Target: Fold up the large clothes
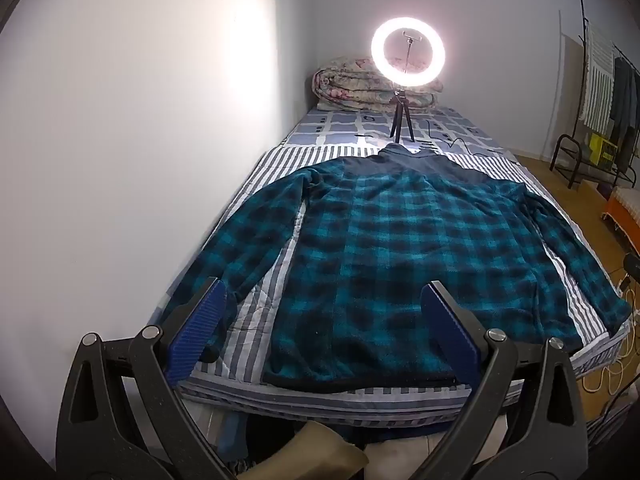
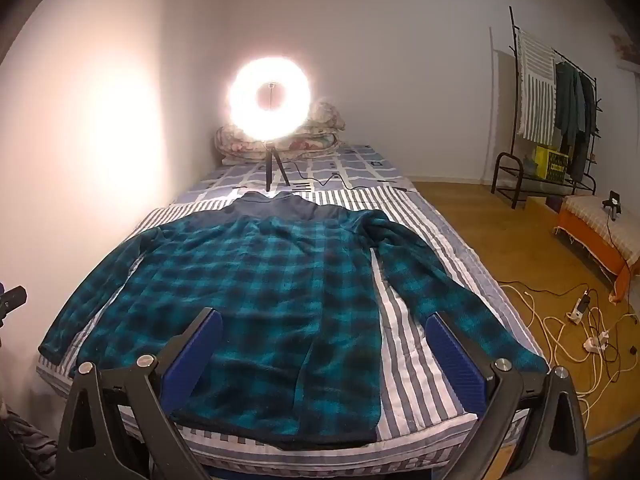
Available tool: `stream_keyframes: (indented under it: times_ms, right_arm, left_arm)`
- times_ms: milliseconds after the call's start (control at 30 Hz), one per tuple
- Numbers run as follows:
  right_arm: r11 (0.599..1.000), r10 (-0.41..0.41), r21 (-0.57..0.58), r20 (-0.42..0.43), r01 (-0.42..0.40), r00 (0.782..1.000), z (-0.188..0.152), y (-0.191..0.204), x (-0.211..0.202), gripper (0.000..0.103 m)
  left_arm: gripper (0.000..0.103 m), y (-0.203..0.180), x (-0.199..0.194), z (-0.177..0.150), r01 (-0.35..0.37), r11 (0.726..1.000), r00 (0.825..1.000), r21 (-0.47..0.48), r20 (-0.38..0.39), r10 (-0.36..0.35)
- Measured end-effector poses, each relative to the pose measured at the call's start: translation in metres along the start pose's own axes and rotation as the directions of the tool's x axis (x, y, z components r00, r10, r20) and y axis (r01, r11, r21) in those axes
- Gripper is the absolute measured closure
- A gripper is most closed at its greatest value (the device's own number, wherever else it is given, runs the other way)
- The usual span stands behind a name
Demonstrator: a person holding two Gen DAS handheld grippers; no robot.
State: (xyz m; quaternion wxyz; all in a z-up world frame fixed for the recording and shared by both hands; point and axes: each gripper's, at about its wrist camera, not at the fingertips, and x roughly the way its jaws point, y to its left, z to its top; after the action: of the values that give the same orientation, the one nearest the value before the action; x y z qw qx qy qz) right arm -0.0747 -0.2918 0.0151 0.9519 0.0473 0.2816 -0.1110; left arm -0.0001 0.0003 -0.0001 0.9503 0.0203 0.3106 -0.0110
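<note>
Two open claws above one teal plaid fleece jacket spread flat on a striped bed.

Left wrist view: left gripper [image 1: 322, 322] stands wide, nothing between its blue pads [image 1: 196, 330]; the teal plaid fleece jacket [image 1: 400, 264] lies ahead of and below the claw, hem nearest, collar farthest, sleeves spread to both sides on the striped bed cover [image 1: 256, 336]. Beyond the collar stands a lit ring light [image 1: 407, 53] on a small tripod, folded quilts [image 1: 352, 88] behind it. Right wrist view: right gripper [image 2: 323, 340] also stands wide and empty; the jacket [image 2: 256, 280] lies ahead and slightly left, one sleeve [image 2: 436, 284] passing under the right finger. A clothes rack [image 2: 556, 120] stands far right.
</note>
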Motion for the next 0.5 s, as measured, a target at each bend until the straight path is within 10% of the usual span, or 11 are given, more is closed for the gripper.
stream_keyframes:
  times_ms: [500]
  right_arm:
    - [1.0,-0.016,-0.003,-0.003,0.016,1.0,0.0026,0.0009,-0.0016,0.0]
  left_arm:
    - [0.004,0.0007,-0.0001,0.0001,0.003,1.0,1.0,-0.01,0.003,-0.003]
